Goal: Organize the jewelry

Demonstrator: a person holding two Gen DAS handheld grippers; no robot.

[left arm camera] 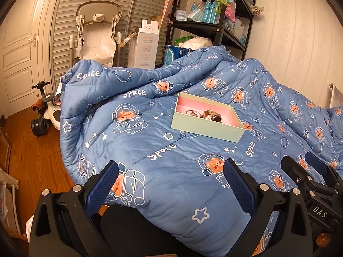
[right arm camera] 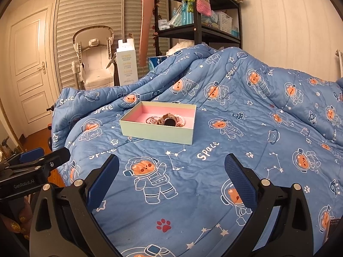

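Observation:
A pale green box with a pink lining lies open on the blue space-print quilt. Inside lie a watch, a thin chain and, seen from the right wrist view, a pearl bracelet. The box shows in the right wrist view with the watch in it. My left gripper is open and empty, well short of the box. My right gripper is open and empty, also short of the box. Each gripper appears at the other view's edge.
The quilt is rumpled and rises in folds behind the box. A black shelf unit stands behind the bed. A white high chair, a tall carton and a ride-on toy stand on the wooden floor at left.

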